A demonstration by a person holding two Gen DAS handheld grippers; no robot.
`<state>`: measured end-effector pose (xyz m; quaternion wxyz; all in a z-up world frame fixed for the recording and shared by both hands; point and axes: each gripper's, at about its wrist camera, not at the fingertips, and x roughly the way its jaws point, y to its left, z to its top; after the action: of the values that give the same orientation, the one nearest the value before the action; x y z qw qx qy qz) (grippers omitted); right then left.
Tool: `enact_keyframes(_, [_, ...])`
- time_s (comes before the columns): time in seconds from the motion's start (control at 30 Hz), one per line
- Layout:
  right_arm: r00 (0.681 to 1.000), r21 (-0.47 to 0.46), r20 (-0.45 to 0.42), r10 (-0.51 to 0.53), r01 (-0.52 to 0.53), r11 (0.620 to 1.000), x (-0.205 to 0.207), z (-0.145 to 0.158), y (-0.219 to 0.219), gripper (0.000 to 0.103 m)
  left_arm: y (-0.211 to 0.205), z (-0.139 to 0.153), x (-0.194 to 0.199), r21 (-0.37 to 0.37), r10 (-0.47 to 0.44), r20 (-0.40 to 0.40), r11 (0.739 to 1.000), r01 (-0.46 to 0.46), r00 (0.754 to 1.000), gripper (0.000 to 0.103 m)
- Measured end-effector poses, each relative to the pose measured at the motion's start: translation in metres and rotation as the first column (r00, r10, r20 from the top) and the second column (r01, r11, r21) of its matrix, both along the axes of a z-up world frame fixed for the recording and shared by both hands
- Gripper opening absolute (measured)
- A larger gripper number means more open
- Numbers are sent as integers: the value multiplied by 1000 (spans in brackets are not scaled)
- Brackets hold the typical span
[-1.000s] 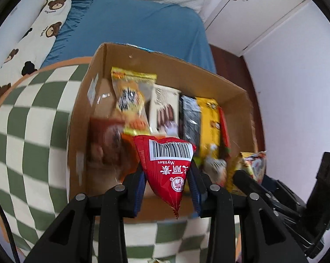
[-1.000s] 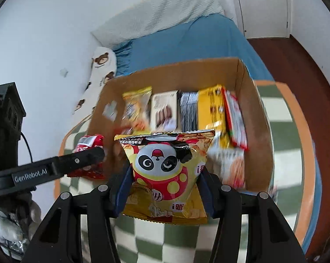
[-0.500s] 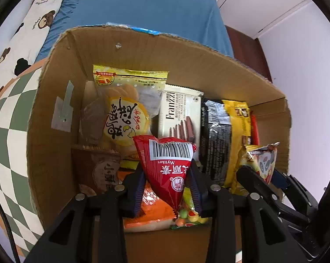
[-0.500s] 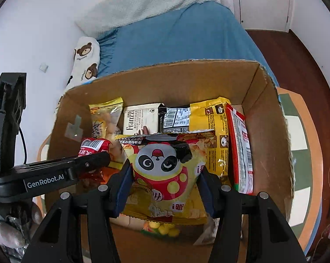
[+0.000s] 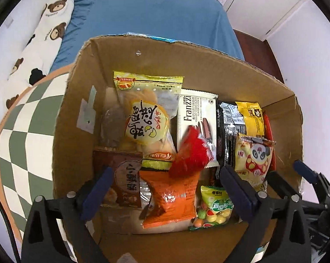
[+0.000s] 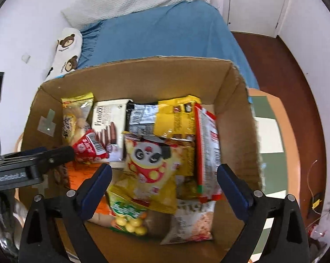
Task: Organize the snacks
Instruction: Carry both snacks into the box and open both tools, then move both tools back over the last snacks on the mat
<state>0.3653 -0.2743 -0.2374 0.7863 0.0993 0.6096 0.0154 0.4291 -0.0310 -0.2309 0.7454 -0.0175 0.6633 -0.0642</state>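
Observation:
An open cardboard box holds several snack packets. My left gripper hangs above the box's near part, its jaws opening wide with no pad pressing anything. Just beyond them a red packet shows blurred, loose over the orange bag. My right gripper is also opening over the same box. The yellow panda packet lies free between and ahead of its fingers, on other packets. In the right wrist view the red packet sits by the left gripper's fingertip.
The box stands on a green and white checked cloth with an orange border. Behind it lie a blue bed and a bear-print pillow. White cupboard doors and dark wooden floor are at the right.
Both grippers went from shut to wide open. The red packet left the left gripper and the panda packet left the right one, both now in the box. Both grippers sank closer to it.

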Motion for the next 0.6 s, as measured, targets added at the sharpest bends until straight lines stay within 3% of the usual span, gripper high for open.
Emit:
enact_keyframes(0.3, [999,-4,38,-8,9,1000,-29,21,-8,99,-6,37,-41,32,-23,109,999,20,994,101])
enact_keyframes(0.6, [988,-64,156,-6,16,998,-82,74,-2,99,-4,92,-93,43,-35,249,999,25,968,101])
